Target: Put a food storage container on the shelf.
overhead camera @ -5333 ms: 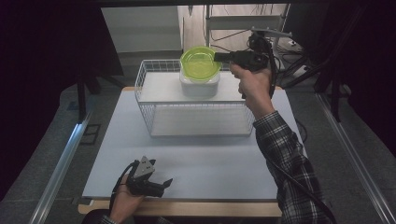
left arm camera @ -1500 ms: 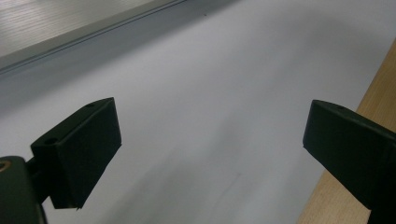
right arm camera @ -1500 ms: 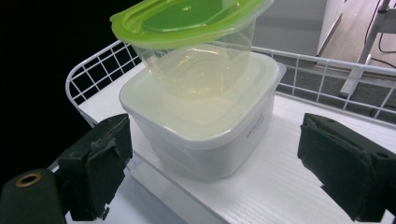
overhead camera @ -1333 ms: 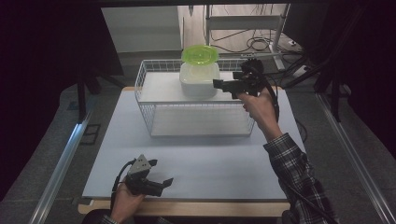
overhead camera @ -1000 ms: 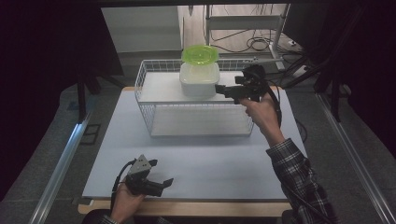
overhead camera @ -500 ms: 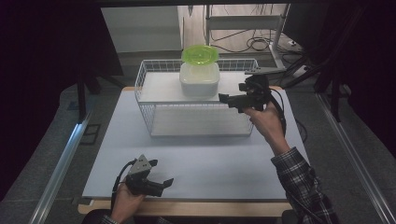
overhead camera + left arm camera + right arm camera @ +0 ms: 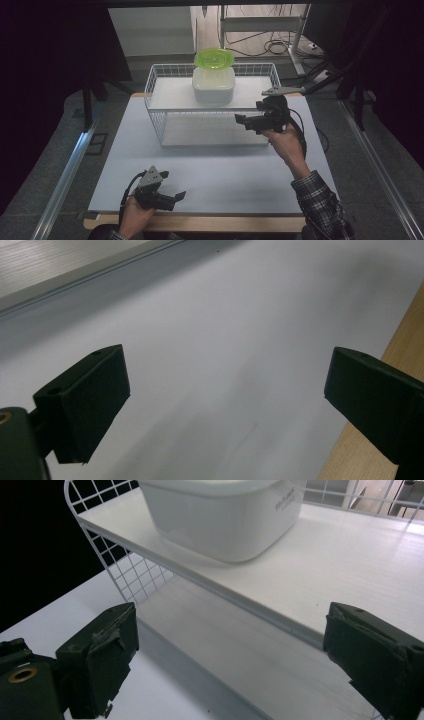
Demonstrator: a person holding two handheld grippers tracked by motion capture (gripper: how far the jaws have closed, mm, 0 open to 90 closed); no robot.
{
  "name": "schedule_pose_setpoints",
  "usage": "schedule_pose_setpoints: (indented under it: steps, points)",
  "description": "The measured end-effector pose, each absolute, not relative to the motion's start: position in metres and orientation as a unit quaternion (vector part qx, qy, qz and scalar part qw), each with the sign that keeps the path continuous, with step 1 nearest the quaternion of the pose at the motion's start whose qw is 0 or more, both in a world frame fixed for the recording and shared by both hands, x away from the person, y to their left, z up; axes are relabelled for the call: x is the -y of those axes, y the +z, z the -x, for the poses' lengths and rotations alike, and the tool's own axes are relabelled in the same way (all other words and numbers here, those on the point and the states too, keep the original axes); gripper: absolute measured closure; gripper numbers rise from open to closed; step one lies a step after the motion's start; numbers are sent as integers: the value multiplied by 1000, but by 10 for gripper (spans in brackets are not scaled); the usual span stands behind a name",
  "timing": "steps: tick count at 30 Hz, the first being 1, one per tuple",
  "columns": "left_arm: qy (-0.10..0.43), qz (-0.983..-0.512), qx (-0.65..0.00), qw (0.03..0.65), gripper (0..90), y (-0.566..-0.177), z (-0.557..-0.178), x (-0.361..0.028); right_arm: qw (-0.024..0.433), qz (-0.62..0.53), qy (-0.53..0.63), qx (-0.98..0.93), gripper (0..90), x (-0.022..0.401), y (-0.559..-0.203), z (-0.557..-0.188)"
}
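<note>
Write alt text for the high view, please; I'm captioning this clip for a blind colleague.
A white lidded container topped by a green plate sits on the upper shelf of a white wire rack on a table. The right gripper, open, hovers beside the rack; the left gripper, open, rests near the table's front edge.

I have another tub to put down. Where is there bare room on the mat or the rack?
The white mat is bare between the wire rack and the left gripper. The rack's lower shelf is bare too. On the upper shelf, room flanks the white container with the green lid; the right gripper hovers near its right front.
</note>
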State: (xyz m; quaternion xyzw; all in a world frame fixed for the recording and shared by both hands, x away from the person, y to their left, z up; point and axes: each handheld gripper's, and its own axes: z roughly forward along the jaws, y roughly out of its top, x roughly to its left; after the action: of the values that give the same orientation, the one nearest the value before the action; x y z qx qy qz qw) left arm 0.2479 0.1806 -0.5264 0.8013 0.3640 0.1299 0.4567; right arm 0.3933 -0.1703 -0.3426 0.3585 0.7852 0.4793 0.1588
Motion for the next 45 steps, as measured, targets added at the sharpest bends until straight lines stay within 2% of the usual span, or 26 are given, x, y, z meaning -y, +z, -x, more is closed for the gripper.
schedule_pose_setpoints:
  steps: [20,30,45]
  points:
    - [128,-802,-358,461,47,-526,-248,-181,157,-352,476,-791,75,178,-383,-372]
    - [127,-802,-350,467,42,-526,-247,-180,143,-347,474,-797,47,185,-404,-360]
    - [132,-806,-349,459,41,-527,-247,-179,146,-320,467,-811,15,188,-421,-336]
